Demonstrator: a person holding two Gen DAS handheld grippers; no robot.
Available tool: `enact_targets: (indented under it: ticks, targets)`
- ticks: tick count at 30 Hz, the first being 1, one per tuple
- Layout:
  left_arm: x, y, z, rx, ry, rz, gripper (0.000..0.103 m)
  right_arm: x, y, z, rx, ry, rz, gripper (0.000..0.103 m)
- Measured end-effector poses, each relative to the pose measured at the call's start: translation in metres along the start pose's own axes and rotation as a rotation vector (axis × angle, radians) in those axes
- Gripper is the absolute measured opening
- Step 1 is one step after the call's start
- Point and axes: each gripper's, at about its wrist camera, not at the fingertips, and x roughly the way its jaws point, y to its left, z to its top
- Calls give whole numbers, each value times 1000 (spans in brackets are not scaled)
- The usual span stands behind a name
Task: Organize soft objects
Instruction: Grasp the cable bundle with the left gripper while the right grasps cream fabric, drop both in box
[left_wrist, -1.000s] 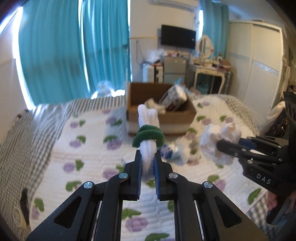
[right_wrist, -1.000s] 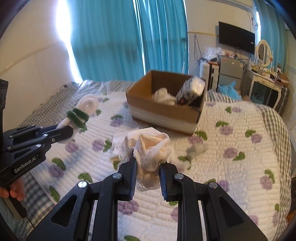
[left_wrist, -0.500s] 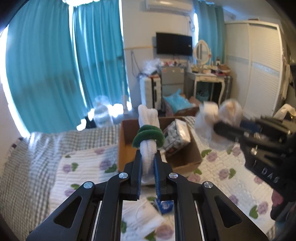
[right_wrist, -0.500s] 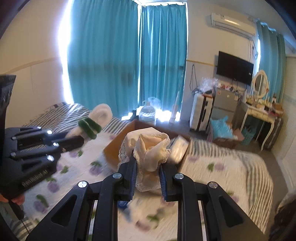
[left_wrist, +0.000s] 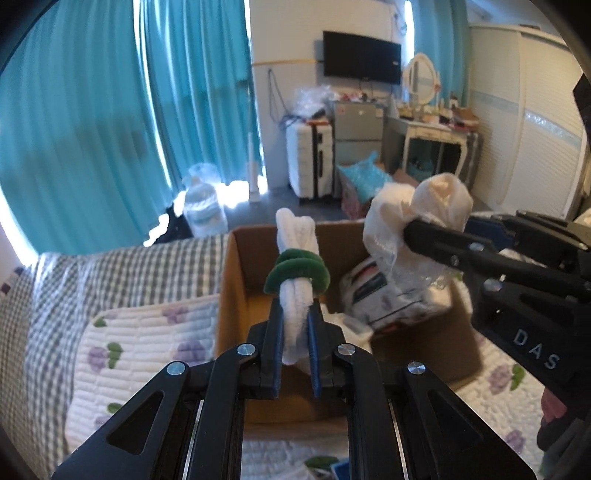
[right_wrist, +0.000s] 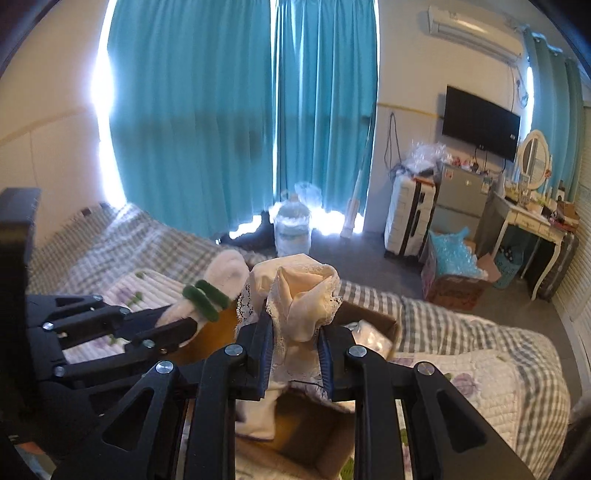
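Two grippers hang over the open cardboard box (left_wrist: 236, 295) on the bed (left_wrist: 147, 343), each with a soft item in its grasp. Your left gripper (left_wrist: 294, 354) is pinched tight on a white rolled cloth (left_wrist: 297, 314) bound with a green band (left_wrist: 295, 273), held upright above the box's interior. Your right gripper (right_wrist: 293, 354) is clamped on a cream lace-edged garment (right_wrist: 303, 295), bunched above its fingers, beside the roll and over the box. Inside the box lie a plastic-wrapped package (left_wrist: 384, 295) and some white fabric. Teal curtains (right_wrist: 221, 110) hang behind the bed.
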Motion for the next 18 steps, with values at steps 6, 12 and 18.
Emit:
enact_targets:
  ticks: [6,12,18]
  targets:
    - [18,-7,-11,-6,49,-64,19,39,-11,-23,34,52,23,23]
    - [-5,-19,-7,41,45,-14,28,21,-18,-19,61,11,-16,55]
    - [-68,-14,1,47,-61,78,75,-27,-21,-5,112,-26,-54,82]
